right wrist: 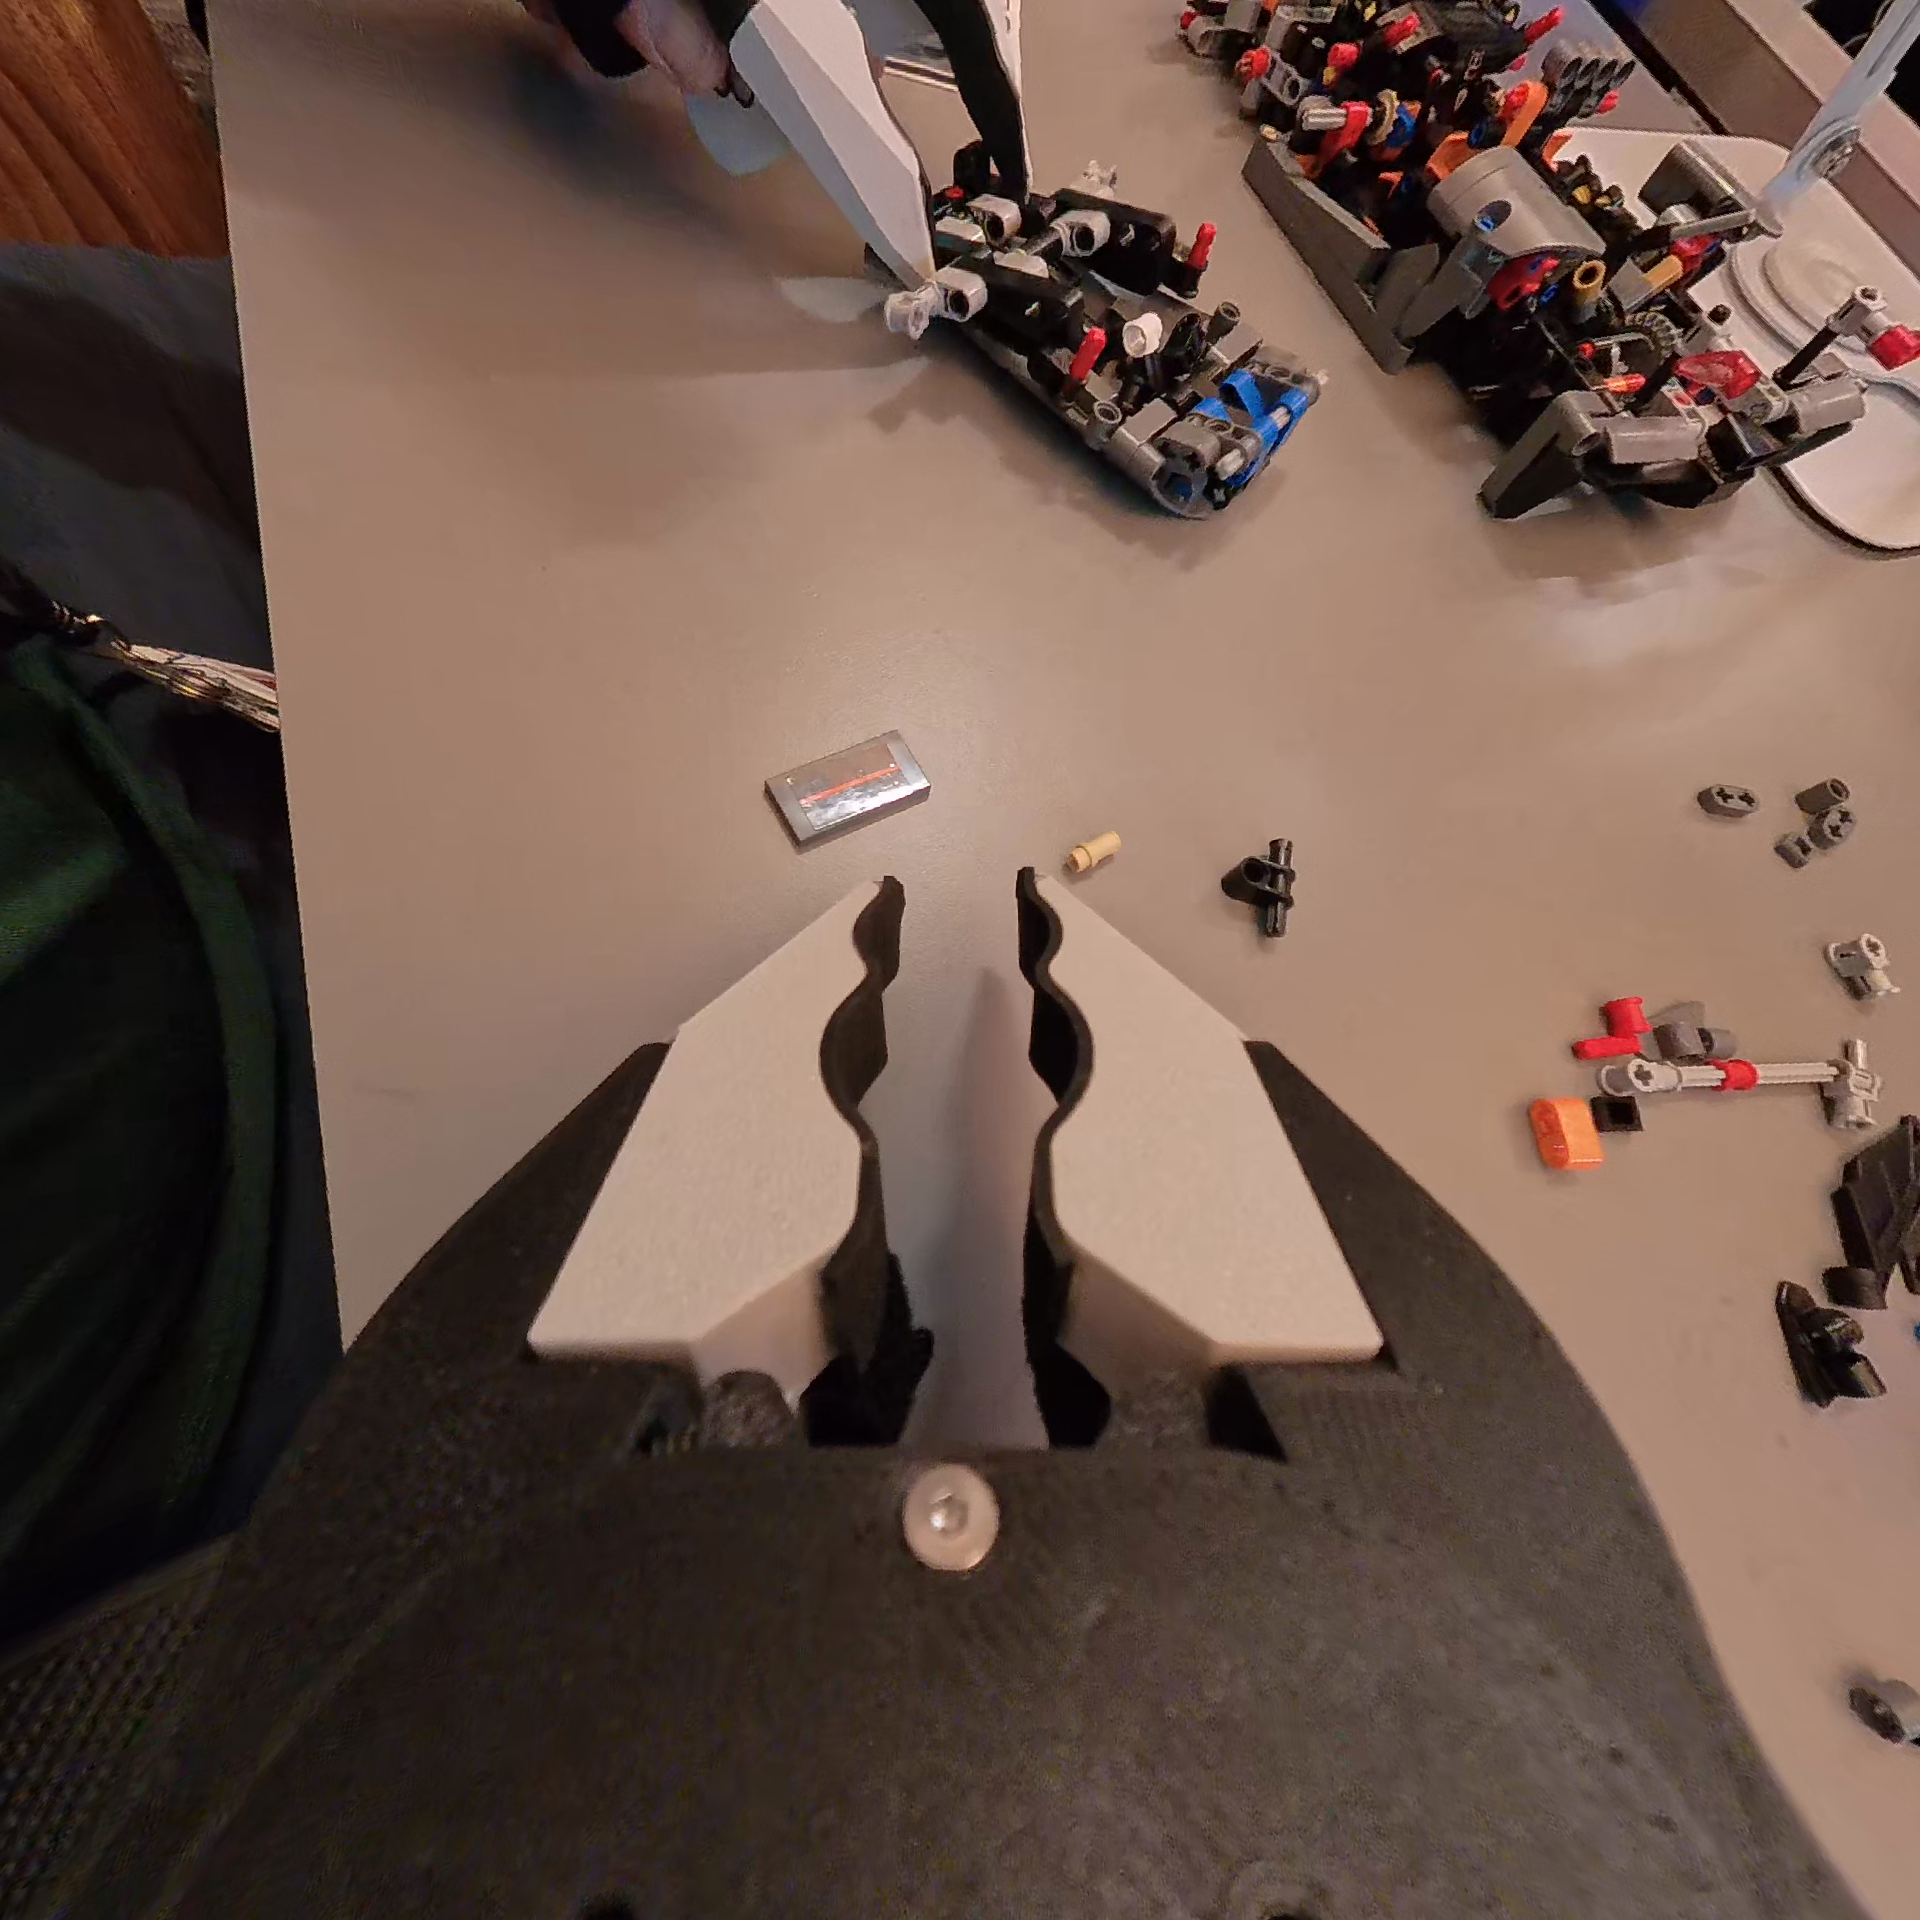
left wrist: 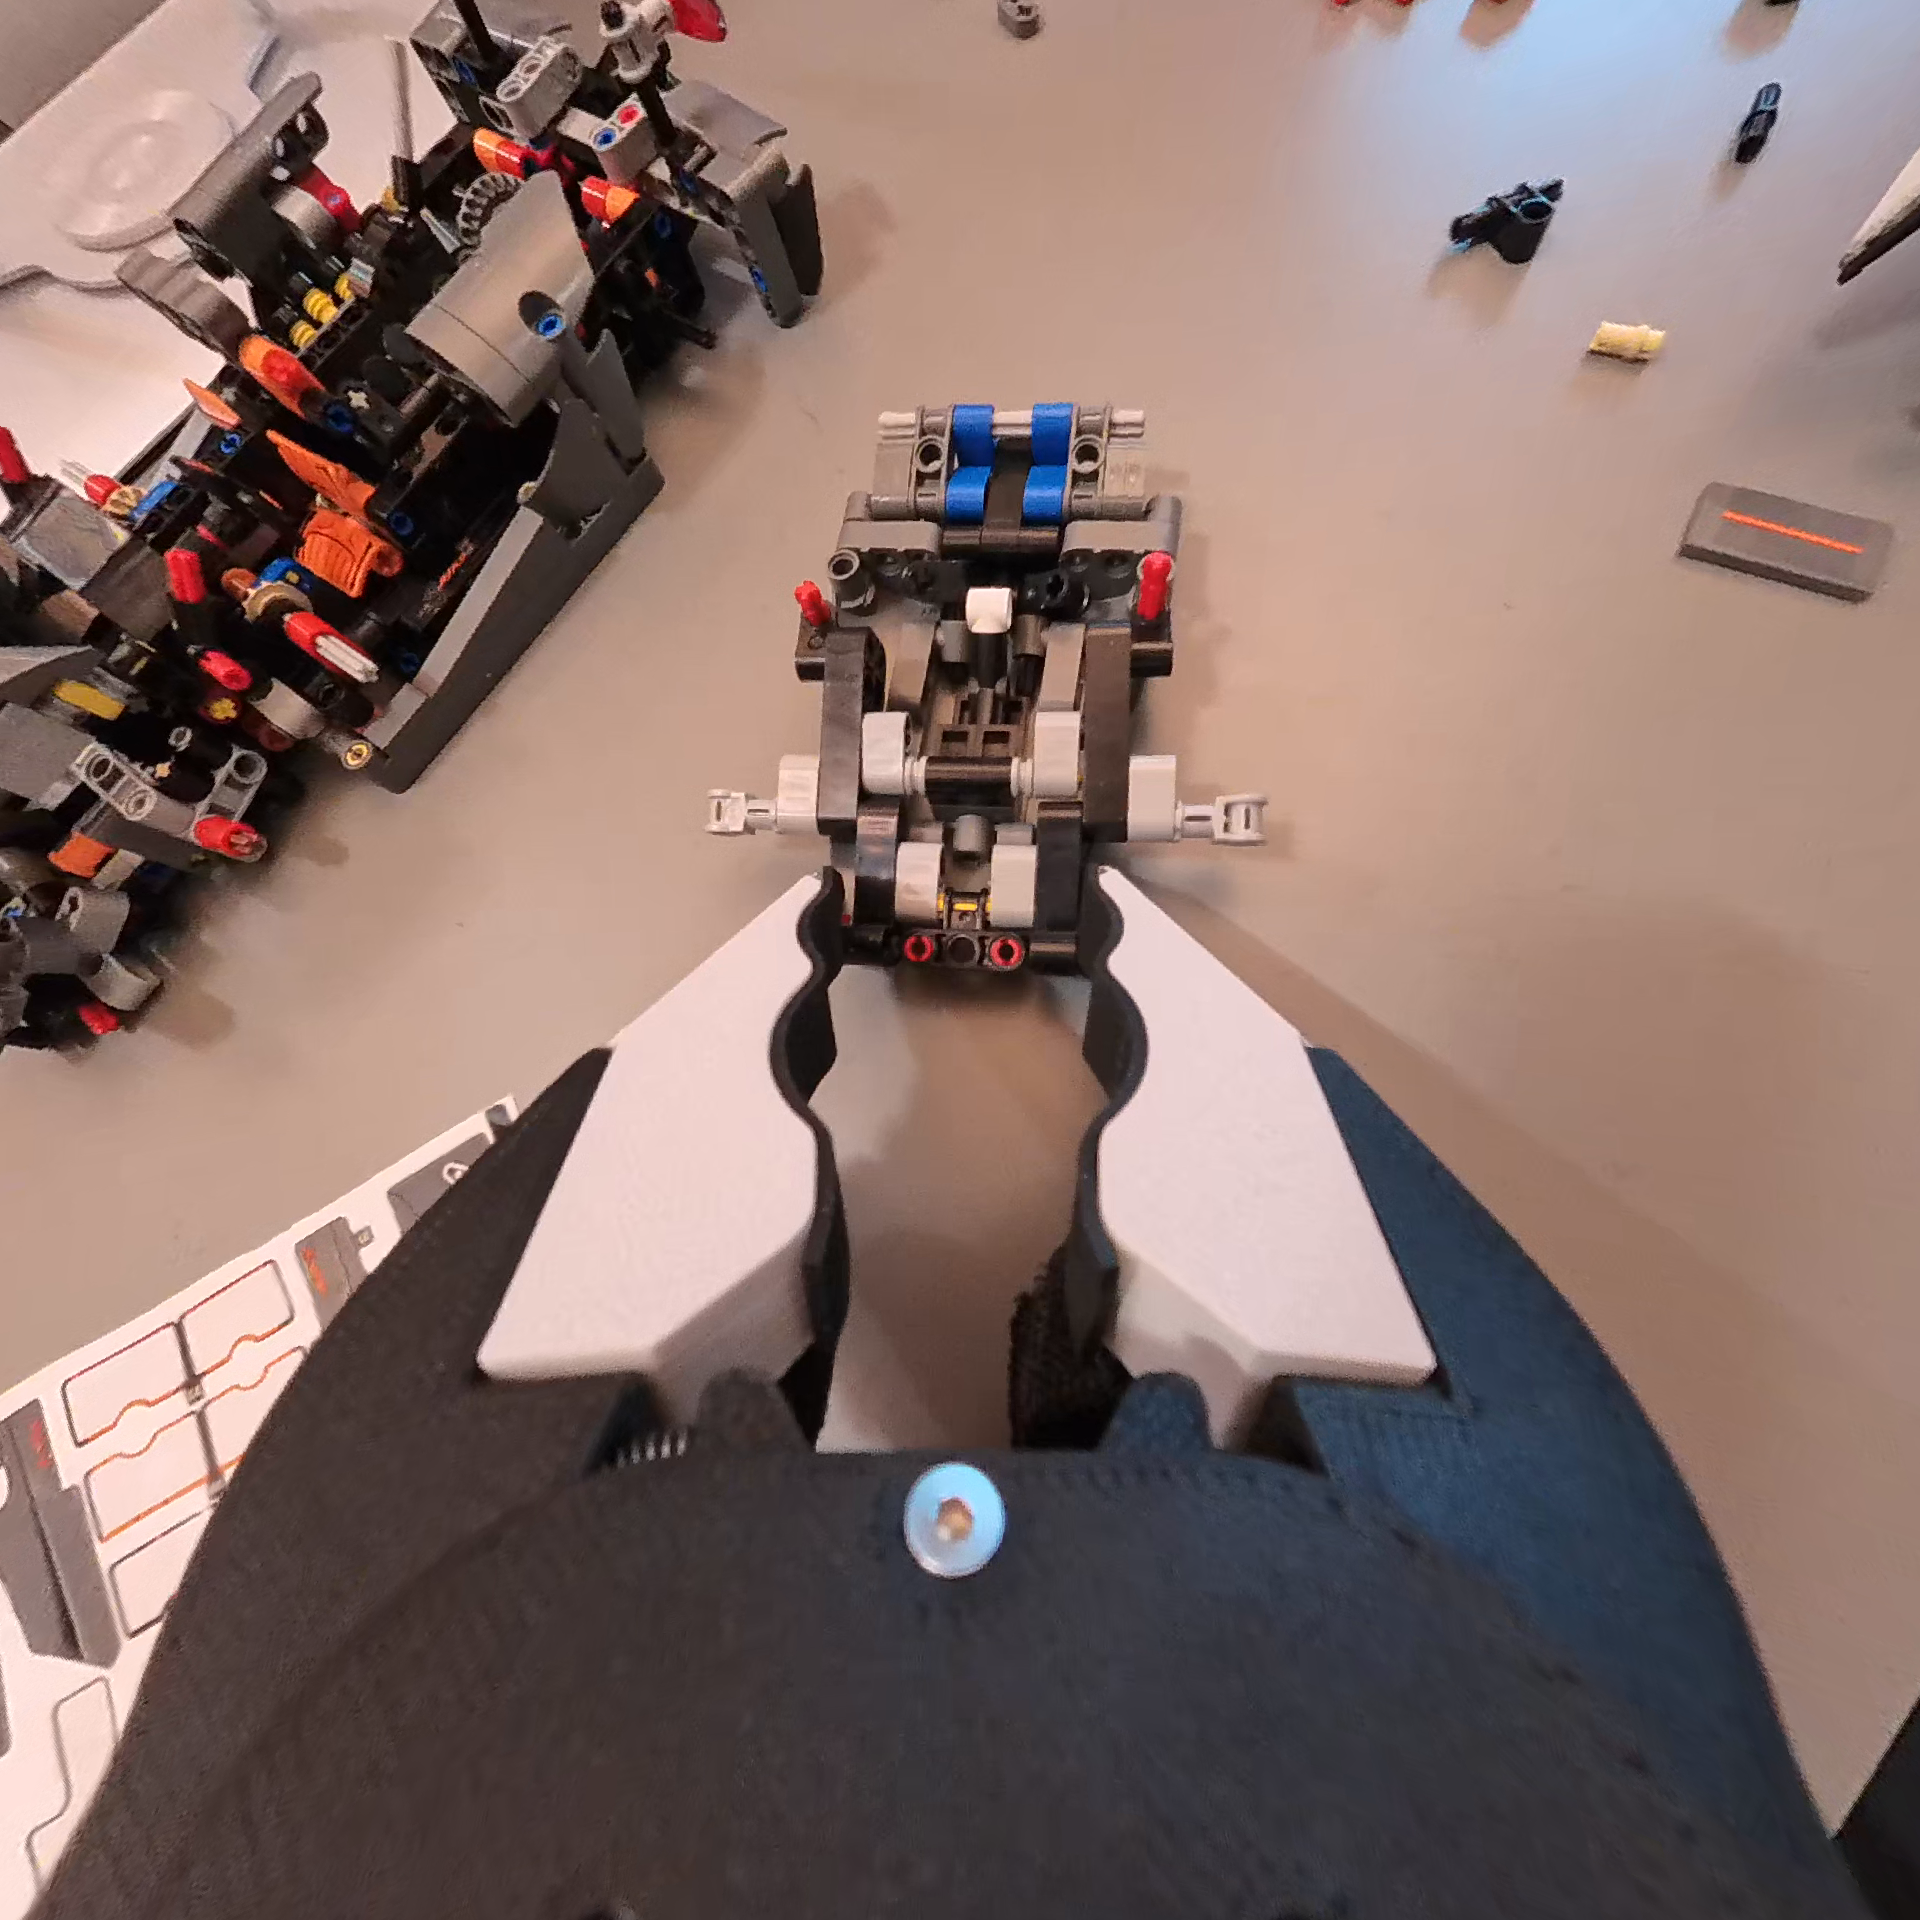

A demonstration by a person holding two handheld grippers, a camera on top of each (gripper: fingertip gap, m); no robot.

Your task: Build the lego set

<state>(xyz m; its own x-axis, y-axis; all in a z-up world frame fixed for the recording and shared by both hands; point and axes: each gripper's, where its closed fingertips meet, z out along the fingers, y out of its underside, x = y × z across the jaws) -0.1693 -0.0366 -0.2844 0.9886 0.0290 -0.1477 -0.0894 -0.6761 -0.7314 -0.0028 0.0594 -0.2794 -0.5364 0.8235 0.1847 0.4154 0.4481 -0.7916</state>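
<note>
A small black and grey lego sub-assembly [left wrist: 987, 665] with blue parts at its far end lies on the grey table [left wrist: 1455, 935]. My left gripper [left wrist: 961, 899] is shut on its near end, one finger on each side. In the right wrist view the sub-assembly [right wrist: 1122, 332] sits at the back, with the left gripper's fingers [right wrist: 831, 125] on it. My right gripper [right wrist: 958, 883] is open and empty, low over the table. A grey tile with an orange line [right wrist: 847, 795] lies just ahead to its left. A tan pin [right wrist: 1093, 850] lies just ahead to its right.
A large lego model [left wrist: 312, 468] stands left of the sub-assembly and shows at the back right of the right wrist view [right wrist: 1558, 260]. A sticker sheet [left wrist: 156, 1403] lies near left. A black connector [right wrist: 1262, 883] and several loose parts [right wrist: 1714, 1075] lie right. The table edge [right wrist: 281, 727] runs left. The left gripper's tips are roughly 20 centimetres from the right gripper's. The black connector [right wrist: 1262, 883] sits 6 centimetres or so from the ends of my right fingers. It turns up in the left wrist view [left wrist: 1529, 212] as well.
</note>
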